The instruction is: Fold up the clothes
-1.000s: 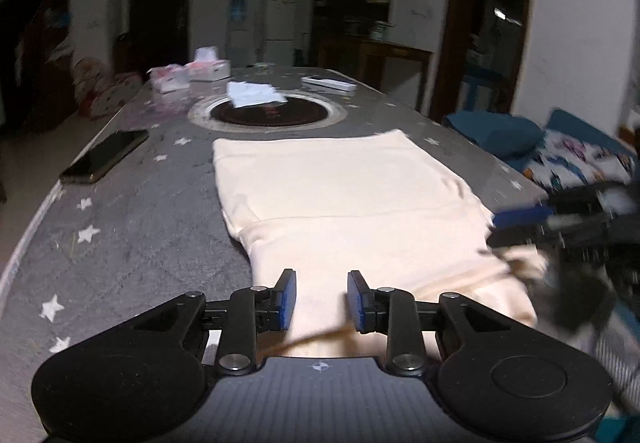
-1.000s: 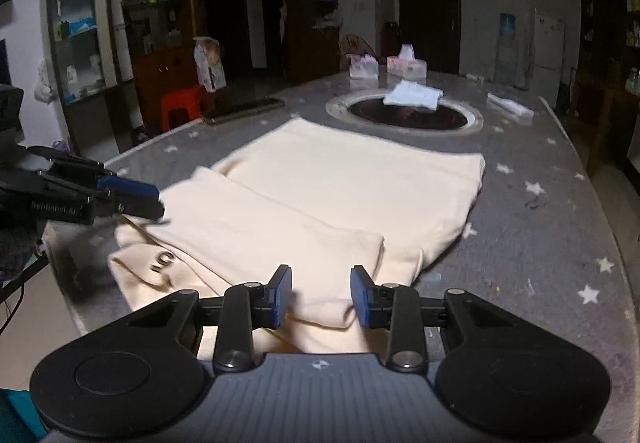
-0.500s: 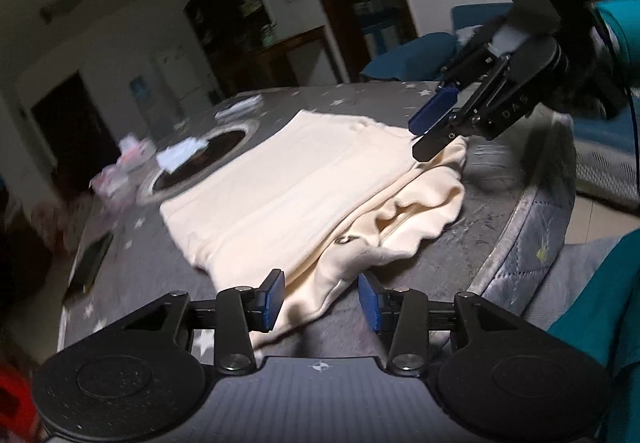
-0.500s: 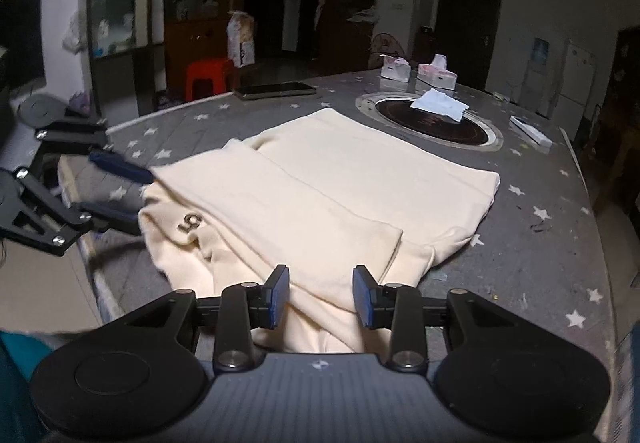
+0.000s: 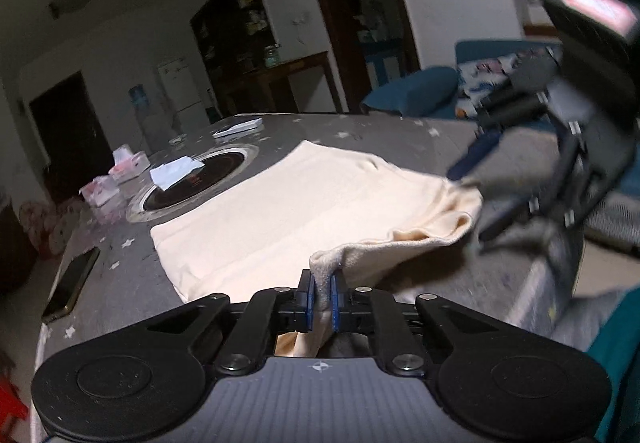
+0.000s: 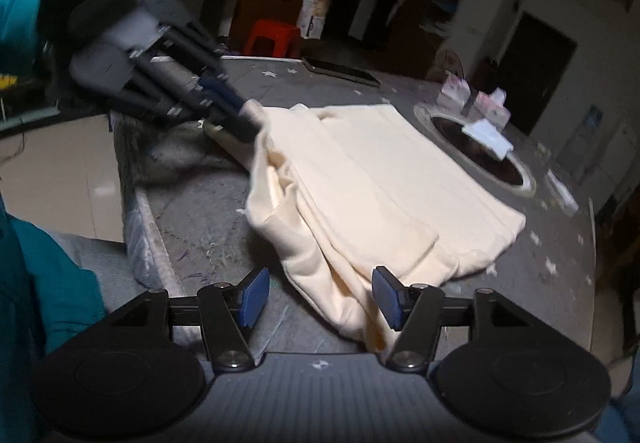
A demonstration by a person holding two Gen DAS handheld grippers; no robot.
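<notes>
While the left claw (image 5: 321,293) is clenched on a bunched edge of the cream garment (image 5: 304,203), its blue pads (image 5: 306,295) press the cloth from both sides and a fold of fabric rises just above them. From that pinch point the garment runs away across the grey star-patterned counter (image 5: 120,283), lying mostly flat with one near corner lifted and curled.

The right claw (image 6: 320,297) is released — its jaws stand wide apart, with the near hem of the garment lying between them and touching neither pad clearly. In the right wrist view the left claw appears blurred at the far-left corner of the garment, gripping it near the counter edge.

Beyond the garment sit a round dark inset (image 5: 200,183) with a white folded cloth (image 5: 176,171) on its rim, tissue packs (image 5: 116,179) and a phone (image 5: 72,283) — all well apart from the garment.
</notes>
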